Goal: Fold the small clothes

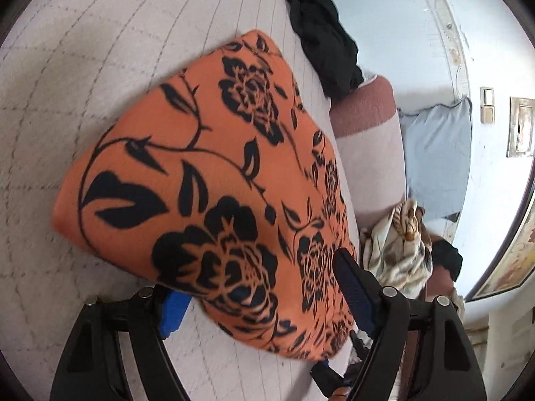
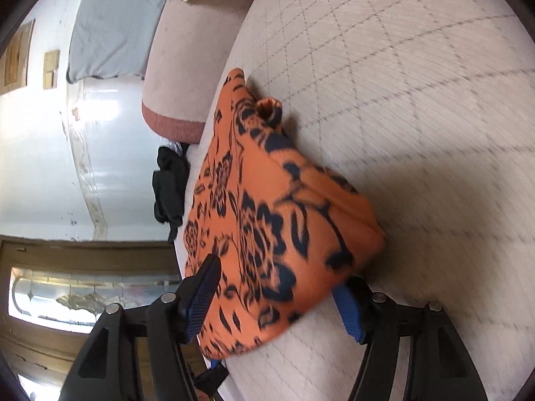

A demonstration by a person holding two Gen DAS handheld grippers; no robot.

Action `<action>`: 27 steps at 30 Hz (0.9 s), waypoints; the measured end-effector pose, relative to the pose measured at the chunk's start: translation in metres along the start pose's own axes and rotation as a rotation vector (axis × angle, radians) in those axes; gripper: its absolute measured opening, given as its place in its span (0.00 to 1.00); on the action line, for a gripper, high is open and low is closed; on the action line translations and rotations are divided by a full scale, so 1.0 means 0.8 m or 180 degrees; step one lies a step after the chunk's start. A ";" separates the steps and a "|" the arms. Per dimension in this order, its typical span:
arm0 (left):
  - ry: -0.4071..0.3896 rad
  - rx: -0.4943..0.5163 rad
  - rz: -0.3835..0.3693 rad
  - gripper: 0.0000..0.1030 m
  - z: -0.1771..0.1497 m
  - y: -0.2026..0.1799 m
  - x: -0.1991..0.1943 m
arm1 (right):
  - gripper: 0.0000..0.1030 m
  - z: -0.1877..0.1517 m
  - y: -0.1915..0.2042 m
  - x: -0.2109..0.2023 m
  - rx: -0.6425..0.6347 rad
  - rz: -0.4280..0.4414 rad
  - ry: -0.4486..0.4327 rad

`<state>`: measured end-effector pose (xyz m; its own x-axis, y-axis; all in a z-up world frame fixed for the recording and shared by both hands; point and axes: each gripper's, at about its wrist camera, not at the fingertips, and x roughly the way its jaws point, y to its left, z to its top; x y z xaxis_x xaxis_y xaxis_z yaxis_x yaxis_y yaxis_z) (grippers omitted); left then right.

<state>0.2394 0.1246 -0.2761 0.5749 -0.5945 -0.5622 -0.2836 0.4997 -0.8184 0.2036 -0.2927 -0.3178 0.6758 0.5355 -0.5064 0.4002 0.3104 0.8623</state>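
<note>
While the folded orange garment (image 1: 214,180) lies on the quilted bed (image 1: 67,100), it sits between both claws; left claw (image 1: 260,294) and right claw (image 2: 277,297) gape apart.

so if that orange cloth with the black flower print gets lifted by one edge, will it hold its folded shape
Probably not. The orange cloth with the black flower print drapes in soft rounded folds, so it looks floppy and would likely unfold. It also seems light, and might slide easily over the quilted grey-white bed cover.

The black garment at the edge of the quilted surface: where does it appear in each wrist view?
Left wrist view: black garment at top centre, beyond the orange flowered cloth.
Right wrist view: black garment at left of centre, beside the orange cloth's left edge.
Shared landmark: the pink cushion with a dark red band.
</note>
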 end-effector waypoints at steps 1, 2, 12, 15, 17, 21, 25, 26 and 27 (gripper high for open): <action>-0.0052 0.0077 0.0040 0.75 -0.001 -0.003 0.000 | 0.66 0.004 0.002 0.005 0.0008 0.0031 -0.0056; -0.0107 0.0189 0.0114 0.62 -0.002 -0.006 -0.002 | 0.66 0.007 0.005 0.012 -0.0001 0.0042 -0.0109; -0.0282 0.0697 0.0428 0.18 -0.007 -0.017 0.004 | 0.17 0.011 0.040 0.044 -0.0501 -0.0325 -0.0424; -0.0357 0.0817 0.0414 0.16 -0.013 -0.024 -0.011 | 0.16 -0.007 0.069 0.026 -0.0881 -0.0387 -0.0643; -0.0336 0.0781 0.0337 0.15 -0.014 -0.022 -0.023 | 0.16 -0.019 0.078 0.013 -0.0965 -0.0370 -0.0723; -0.0300 0.0853 0.0389 0.15 -0.032 -0.019 -0.058 | 0.15 -0.040 0.087 -0.014 -0.1078 -0.0389 -0.0782; -0.0199 0.0884 0.0424 0.15 -0.063 -0.006 -0.085 | 0.15 -0.069 0.081 -0.049 -0.1148 -0.0409 -0.0748; -0.0163 0.0888 0.0447 0.15 -0.073 0.000 -0.093 | 0.15 -0.074 0.077 -0.056 -0.1118 -0.0413 -0.0723; -0.0146 0.0884 0.0459 0.15 -0.079 0.005 -0.097 | 0.15 -0.080 0.069 -0.064 -0.1059 -0.0416 -0.0676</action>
<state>0.1454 0.1329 -0.2432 0.5799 -0.4792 -0.6589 -0.1478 0.7335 -0.6634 0.1512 -0.2526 -0.2437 0.7592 0.3116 -0.5714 0.2927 0.6206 0.7274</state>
